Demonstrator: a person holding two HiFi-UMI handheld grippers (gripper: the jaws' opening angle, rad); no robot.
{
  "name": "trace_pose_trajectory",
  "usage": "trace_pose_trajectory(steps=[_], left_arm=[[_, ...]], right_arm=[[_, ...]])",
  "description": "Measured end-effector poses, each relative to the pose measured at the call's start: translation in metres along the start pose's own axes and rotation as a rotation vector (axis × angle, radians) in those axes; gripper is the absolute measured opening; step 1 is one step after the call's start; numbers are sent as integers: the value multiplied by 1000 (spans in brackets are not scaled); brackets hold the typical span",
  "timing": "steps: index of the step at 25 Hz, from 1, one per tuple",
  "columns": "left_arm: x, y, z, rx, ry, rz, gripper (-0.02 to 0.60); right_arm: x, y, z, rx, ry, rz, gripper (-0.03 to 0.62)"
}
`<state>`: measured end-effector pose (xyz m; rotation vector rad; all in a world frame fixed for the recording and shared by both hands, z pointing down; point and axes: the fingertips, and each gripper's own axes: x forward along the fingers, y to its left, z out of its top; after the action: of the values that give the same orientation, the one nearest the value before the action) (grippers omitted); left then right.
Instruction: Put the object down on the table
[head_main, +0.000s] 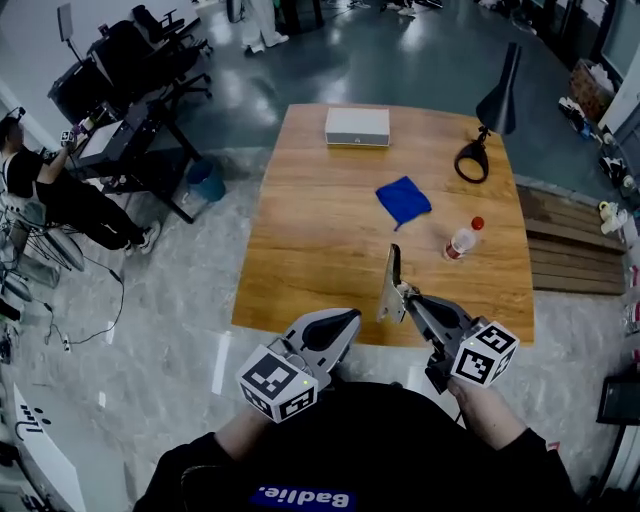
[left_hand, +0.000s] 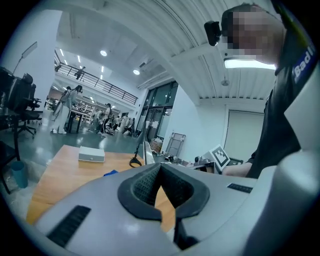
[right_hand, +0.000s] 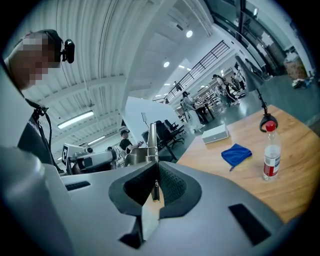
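Note:
My right gripper (head_main: 407, 296) is shut on a flat metal tool (head_main: 391, 284) and holds it upright, its dark narrow end pointing up, over the near edge of the wooden table (head_main: 300, 250). In the right gripper view the metal tool (right_hand: 150, 144) shows edge-on, clamped between the pads of the right gripper (right_hand: 155, 192). My left gripper (head_main: 345, 321) hangs just off the table's near edge, left of the tool, shut with nothing in it. The left gripper view shows the left gripper (left_hand: 160, 172) with its tips together and bare.
On the table lie a white box (head_main: 357, 126) at the far side, a blue cloth (head_main: 403, 199) in the middle, a plastic bottle (head_main: 462, 239) on its side to the right, and a black desk lamp (head_main: 490, 120) at the far right. A person (head_main: 50, 190) sits far left.

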<state>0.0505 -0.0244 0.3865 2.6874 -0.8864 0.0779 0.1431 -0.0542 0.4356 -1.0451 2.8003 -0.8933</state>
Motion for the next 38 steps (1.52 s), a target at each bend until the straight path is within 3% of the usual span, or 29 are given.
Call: trace_pose_trajectory(steps=[9, 16, 21, 38], left_arm=[[-24, 70, 8, 10, 22, -118, 5], [-34, 92, 9, -8, 27, -155, 5], [-31, 100, 6, -17, 34, -139, 5], [-39, 112, -5, -31, 86, -49, 5]], right_arm=[[76, -17, -11, -150, 89, -181, 12], [107, -38, -28, -297, 210, -279, 12], [125, -74, -54, -505, 369, -326, 12], [162, -177, -152, -1066, 890, -361, 12]])
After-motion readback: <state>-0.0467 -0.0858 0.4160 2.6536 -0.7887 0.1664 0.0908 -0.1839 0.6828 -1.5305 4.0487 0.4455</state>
